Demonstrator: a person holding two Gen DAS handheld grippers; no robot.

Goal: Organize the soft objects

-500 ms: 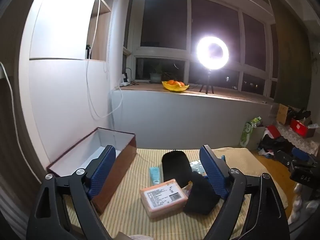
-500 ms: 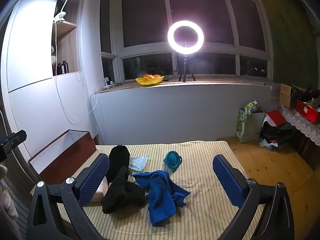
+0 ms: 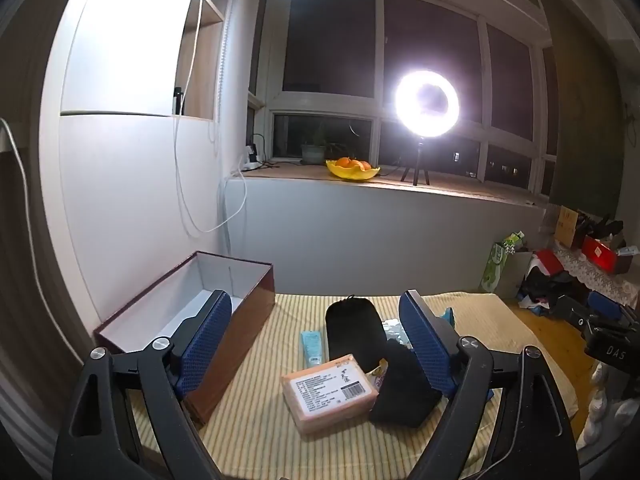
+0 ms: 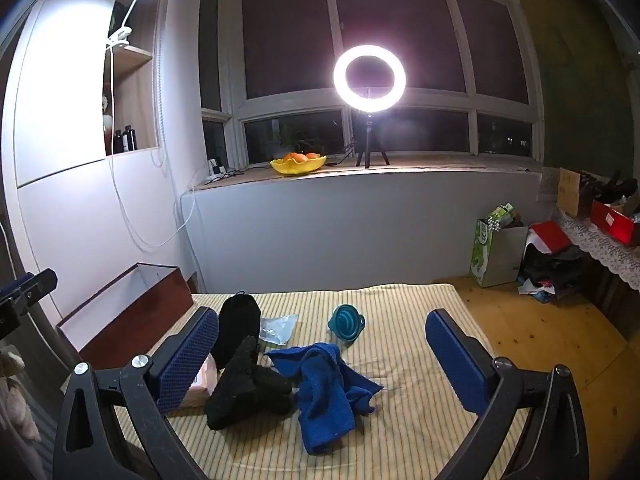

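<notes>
Blue towel between the open right hand-held gripper fingers, seemingly below.

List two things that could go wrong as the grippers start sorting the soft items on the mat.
The blue towel lies against the black fuzzy cloth, so the open right gripper might drag both. The pink packet touches the dark cloth beside it, so the open left gripper could shove it.

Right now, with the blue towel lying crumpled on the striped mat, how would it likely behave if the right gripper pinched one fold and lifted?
The blue towel lies in loose folds, so it would probably drape and sag, not hold shape. Its terry-looking nap suggests decent grip against the textured fingers. It touches the black fuzzy cloth, which might drag along.
</notes>
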